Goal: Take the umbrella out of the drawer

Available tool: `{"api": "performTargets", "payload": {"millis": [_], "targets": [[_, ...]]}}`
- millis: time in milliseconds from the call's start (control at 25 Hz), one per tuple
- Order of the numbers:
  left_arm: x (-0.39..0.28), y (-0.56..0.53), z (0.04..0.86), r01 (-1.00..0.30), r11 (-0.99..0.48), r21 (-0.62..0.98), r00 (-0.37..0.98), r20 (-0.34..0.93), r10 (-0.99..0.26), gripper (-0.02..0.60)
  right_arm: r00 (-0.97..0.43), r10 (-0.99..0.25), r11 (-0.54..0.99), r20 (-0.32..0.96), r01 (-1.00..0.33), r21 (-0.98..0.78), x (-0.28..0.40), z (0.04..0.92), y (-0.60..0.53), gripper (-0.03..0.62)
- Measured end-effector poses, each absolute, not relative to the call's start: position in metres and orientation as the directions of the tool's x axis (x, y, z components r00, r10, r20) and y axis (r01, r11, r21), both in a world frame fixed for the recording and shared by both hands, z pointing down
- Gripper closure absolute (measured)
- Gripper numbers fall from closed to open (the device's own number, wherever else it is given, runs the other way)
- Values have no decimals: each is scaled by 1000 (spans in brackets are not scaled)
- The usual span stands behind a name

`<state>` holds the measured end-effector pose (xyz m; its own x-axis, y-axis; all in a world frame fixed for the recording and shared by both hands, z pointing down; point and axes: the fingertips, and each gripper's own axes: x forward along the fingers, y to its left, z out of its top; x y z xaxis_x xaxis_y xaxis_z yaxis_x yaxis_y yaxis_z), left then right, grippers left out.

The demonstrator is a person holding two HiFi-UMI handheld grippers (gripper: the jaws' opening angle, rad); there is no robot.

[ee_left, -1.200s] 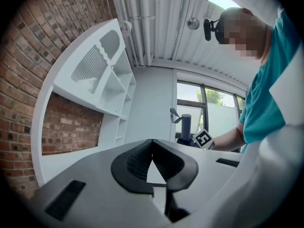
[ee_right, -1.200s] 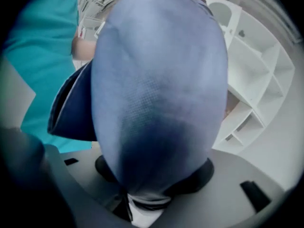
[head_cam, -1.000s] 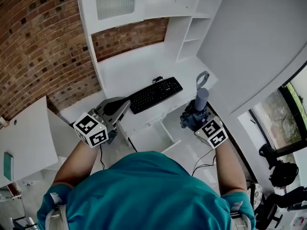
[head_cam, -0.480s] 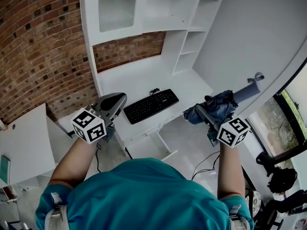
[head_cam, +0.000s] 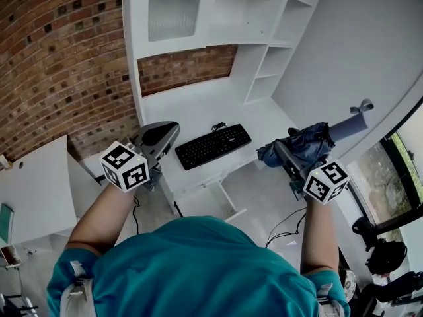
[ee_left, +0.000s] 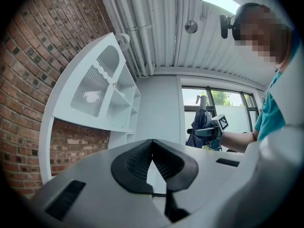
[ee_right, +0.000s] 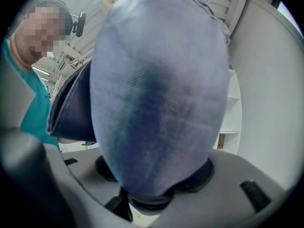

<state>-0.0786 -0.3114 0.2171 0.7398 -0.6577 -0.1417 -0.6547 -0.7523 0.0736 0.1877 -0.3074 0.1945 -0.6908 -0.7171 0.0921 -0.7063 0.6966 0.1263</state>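
Note:
My right gripper (head_cam: 285, 153) is shut on a folded dark blue umbrella (head_cam: 303, 144), held up in the air to the right of the white desk (head_cam: 198, 107). In the head view its grey handle (head_cam: 348, 127) points up and to the right. The blue fabric (ee_right: 156, 94) fills the right gripper view and hides the fingertips. In the left gripper view, the umbrella (ee_left: 199, 129) stands upright in front of the window. The open white drawer (head_cam: 210, 193) sits under the desk. My left gripper (head_cam: 160, 136) hangs shut and empty by the desk's left end, its pads (ee_left: 137, 160) touching at the tips.
A black keyboard (head_cam: 213, 145) lies on the desk, with its cable behind it. White shelves (head_cam: 268, 68) rise at the back against a brick wall (head_cam: 59, 65). A white side table (head_cam: 33, 190) stands at the left. A window (ee_left: 223, 106) is on the right side.
The right gripper rose with the umbrella and swung it from upright over the drawer to slanting right. The left gripper rose a little.

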Motion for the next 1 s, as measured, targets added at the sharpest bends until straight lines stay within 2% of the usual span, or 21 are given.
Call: {"api": "performTargets", "payload": {"millis": [1000], "targets": [[-81, -307, 221, -665, -742, 82, 732, -125, -670, 569, -682, -724, 690, 105, -712, 131, 184, 199, -309, 347]]}}
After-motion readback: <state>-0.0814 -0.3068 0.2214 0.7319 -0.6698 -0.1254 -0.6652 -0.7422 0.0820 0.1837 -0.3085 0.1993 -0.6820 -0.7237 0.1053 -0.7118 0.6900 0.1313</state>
